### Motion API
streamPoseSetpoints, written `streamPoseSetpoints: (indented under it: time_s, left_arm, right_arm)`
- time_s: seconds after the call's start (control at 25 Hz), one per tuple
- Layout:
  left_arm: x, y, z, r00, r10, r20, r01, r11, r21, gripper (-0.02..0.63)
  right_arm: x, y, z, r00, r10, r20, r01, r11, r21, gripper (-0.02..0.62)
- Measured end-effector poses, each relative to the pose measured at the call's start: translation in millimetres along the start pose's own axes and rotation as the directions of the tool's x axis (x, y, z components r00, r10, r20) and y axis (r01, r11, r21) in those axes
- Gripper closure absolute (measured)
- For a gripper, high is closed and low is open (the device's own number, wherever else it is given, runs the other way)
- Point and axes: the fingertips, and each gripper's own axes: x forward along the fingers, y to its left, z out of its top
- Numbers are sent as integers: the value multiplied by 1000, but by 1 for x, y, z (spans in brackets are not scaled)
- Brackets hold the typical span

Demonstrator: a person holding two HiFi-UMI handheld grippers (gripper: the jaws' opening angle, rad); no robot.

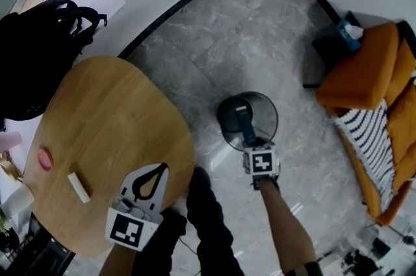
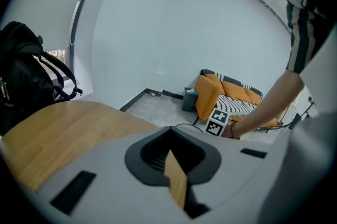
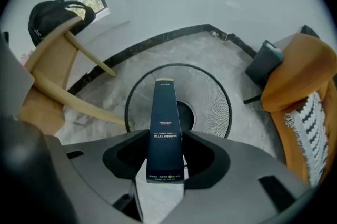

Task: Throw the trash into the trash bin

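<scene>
Over the round black mesh trash bin [image 3: 210, 101], the right gripper [image 3: 165, 144] pointed down, jaws grasping a slim navy box [image 3: 163, 112]. Dropping was the step; next, those jaws should release. The left gripper [image 1: 159, 172], jaws clenched and empty, hung above the wooden tabletop [image 1: 104, 106].

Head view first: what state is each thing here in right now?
Black mesh trash bin: upright, open-topped, on the floor.
Dark blue cardboard box: clamped in the right gripper, pointing down over the bin.
Left gripper: shut, empty, above the round wooden table.
White stick: lying flat on the table.
Pink piece: lying on the table.
</scene>
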Motion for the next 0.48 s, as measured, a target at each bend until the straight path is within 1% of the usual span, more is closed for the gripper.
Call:
streamPoseSetpoints:
  time_s: [0.12, 0.2, 0.28, 0.4, 0.48]
  left_arm:
    - [4, 7, -7, 1000, 3, -7, -3, 1000, -5, 609]
    - [5, 13, -13, 1000, 8, -11, -8, 1000, -13, 608]
    - [5, 18, -20, 1000, 12, -20, -13, 1000, -21, 608]
    - [3, 25, -27, 999, 24, -32, -26, 999, -42, 607]
    - [1, 30, -30, 999, 33, -38, -34, 998, -49, 607]
  right_arm:
    - [28, -6, -1, 996, -3, -87, 0, 1000, -31, 405]
    - [43, -4, -3, 991, 6, -136, -10, 1000, -27, 405]
    - [55, -4, -1, 990, 12, -143, -14, 1000, -11, 405]
    - [65, 3, 6, 991, 52, -127, -54, 999, -7, 403]
    - [67, 6, 4, 988, 59, -144, -62, 998, -13, 403]
